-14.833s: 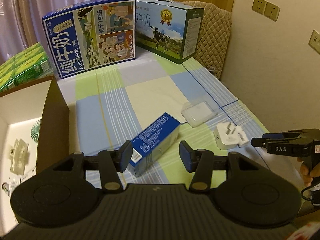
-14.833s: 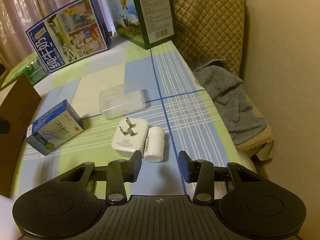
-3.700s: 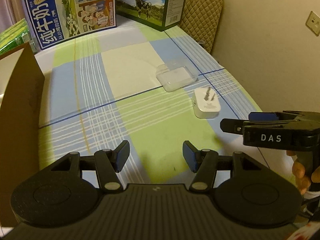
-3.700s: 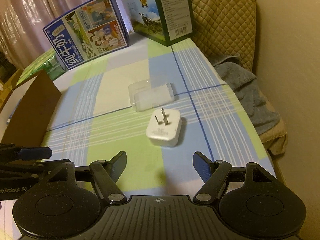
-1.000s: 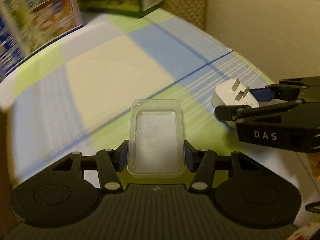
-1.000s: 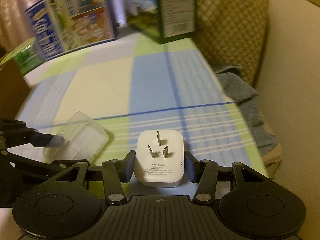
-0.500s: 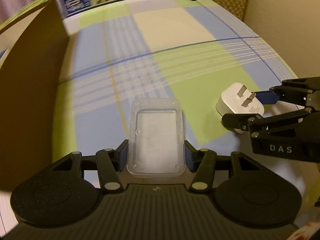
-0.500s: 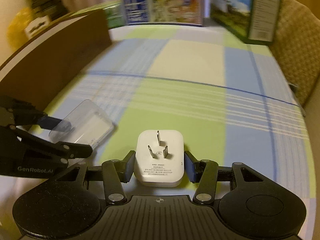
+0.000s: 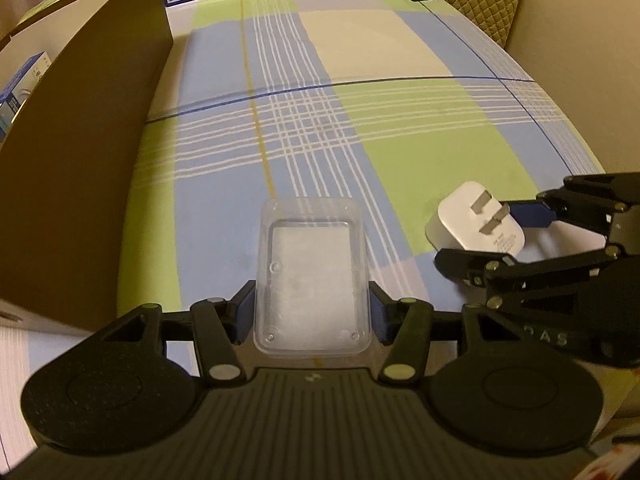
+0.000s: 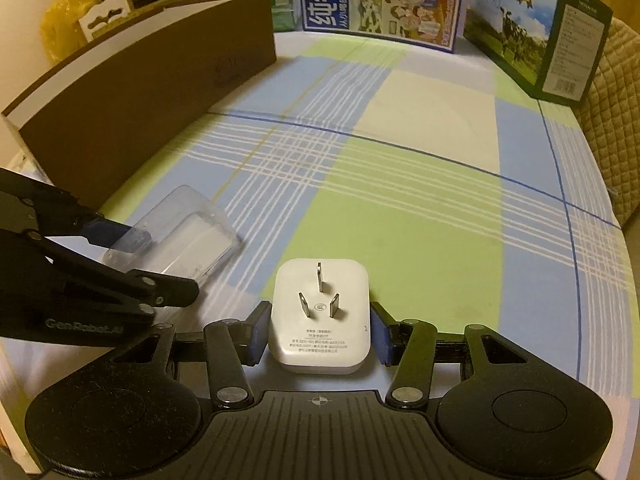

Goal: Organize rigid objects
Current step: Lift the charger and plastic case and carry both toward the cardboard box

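My left gripper (image 9: 312, 316) is shut on a clear plastic case (image 9: 311, 276) and holds it above the checked tablecloth; the case also shows in the right wrist view (image 10: 188, 240). My right gripper (image 10: 319, 334) is shut on a white plug adapter (image 10: 320, 316), prongs up; it also shows in the left wrist view (image 9: 474, 224). An open brown cardboard box (image 9: 80, 152) stands at the left, with a blue carton (image 9: 20, 88) inside. Both grippers are near the table's front edge, to the right of the box.
Two large milk cartons stand at the back of the table: a blue one (image 10: 384, 0) and a green one (image 10: 540, 36). A quilted chair (image 10: 616, 120) is at the right edge. The plaid tablecloth (image 10: 400, 160) covers the table.
Both grippers, each holding its object, have swung left toward the cardboard box. The box side now looms larger in both views.
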Available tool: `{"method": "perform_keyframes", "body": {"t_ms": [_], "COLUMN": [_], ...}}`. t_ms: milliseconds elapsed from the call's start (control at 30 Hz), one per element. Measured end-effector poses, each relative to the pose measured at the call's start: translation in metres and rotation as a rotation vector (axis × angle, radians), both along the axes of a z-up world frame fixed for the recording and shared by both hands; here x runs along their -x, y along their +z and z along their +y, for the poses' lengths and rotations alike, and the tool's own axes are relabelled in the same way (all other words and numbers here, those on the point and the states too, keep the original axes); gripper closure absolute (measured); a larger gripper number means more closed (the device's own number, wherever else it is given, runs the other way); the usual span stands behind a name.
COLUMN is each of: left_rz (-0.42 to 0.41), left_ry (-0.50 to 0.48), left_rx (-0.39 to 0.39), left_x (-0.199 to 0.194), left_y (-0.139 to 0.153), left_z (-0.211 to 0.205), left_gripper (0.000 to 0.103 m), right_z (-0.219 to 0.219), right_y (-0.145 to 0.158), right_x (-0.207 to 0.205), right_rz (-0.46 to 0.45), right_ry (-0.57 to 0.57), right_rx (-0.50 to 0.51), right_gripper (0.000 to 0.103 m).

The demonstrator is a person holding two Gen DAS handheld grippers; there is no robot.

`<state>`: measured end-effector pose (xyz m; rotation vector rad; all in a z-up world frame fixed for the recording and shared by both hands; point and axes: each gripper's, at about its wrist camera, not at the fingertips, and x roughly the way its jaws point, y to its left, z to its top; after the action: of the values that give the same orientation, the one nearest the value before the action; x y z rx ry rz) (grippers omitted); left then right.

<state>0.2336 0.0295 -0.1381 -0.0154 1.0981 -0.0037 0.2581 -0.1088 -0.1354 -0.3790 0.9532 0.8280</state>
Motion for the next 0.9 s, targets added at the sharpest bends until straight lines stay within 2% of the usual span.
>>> {"method": "perform_keyframes", "body": {"t_ms": [267,600,900], "left_rz": [0.013,0.022,-0.004], "left_ry": [-0.003,-0.017,-0.021], "left_rx": [-0.016,-0.022,-0.039], "left_x": [-0.0087,-0.0055,-0.0099], "left_y": [-0.0012,-0.0001,0.0016], "left_z": [-0.0011,-0.0002,-0.0001], "left_gripper": [0.05,0.05,0.047], "right_z": [0.0005,0.0029,0.0029], "right_y": [0.0025,0.0023,0.0031], "right_x": [-0.0012,0.0019,-0.0011], "right_rz": [0.018,0.007,-0.001], "right_ry": [-0.051,-0.055,-0.08], "right_rx": [0.006,0.03,0.033], "right_gripper": [0.053,0.053,0.046]}}
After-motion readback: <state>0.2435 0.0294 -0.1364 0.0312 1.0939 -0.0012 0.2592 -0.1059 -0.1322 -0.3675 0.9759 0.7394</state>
